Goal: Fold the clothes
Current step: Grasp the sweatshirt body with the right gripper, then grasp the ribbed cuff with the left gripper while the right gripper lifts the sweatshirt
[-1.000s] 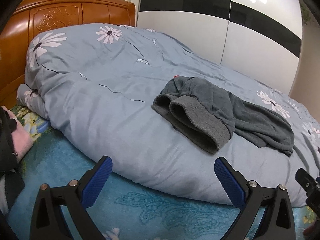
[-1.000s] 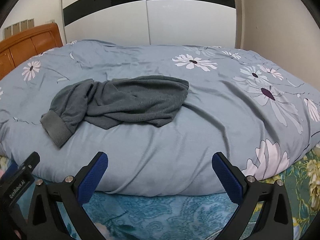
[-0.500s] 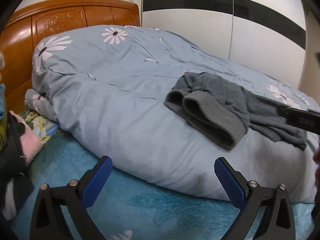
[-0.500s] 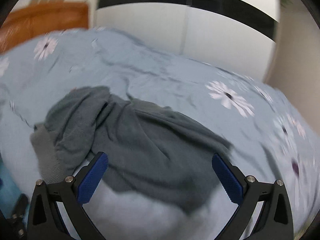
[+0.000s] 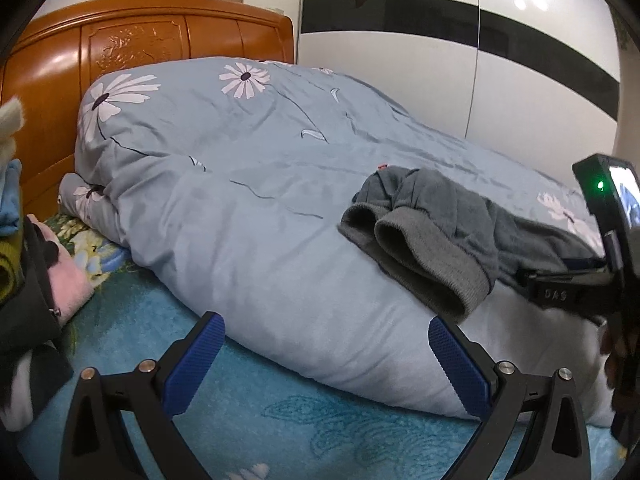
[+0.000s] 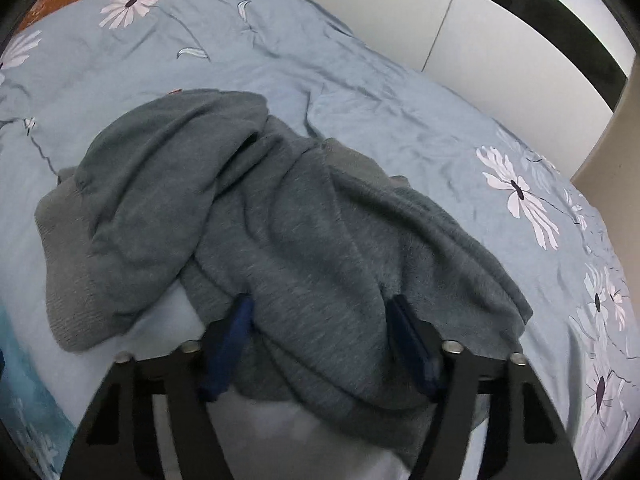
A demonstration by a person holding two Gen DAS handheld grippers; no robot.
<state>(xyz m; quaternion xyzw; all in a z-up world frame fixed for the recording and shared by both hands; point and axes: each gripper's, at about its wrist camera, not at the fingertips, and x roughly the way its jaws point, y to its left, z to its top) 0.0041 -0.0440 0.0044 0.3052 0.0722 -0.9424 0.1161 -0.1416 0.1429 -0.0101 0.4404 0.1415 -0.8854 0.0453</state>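
Observation:
A crumpled grey sweatshirt [image 5: 432,240] lies on the blue flowered duvet [image 5: 240,200], with a ribbed cuff or hem facing the bed's near edge. My left gripper [image 5: 326,344] hangs open over the teal sheet, short of the garment and holding nothing. My right gripper [image 6: 320,320] is pushed into the sweatshirt [image 6: 320,220]. Its blue fingers [image 6: 236,328] straddle a thick fold of grey cloth, partly drawn in but still apart. In the left wrist view the right gripper's body [image 5: 560,284] lies against the garment's right side.
A carved wooden headboard [image 5: 140,40] stands at the back left and a white wardrobe [image 5: 440,60] with a black band behind the bed. Other clothes [image 5: 24,272] are piled at the left edge. The teal sheet [image 5: 280,420] shows along the near side.
My right gripper has swung in from the bed's near edge onto the sweatshirt, and its fingers have narrowed around a fold. The left gripper has shifted a little leftward, staying open.

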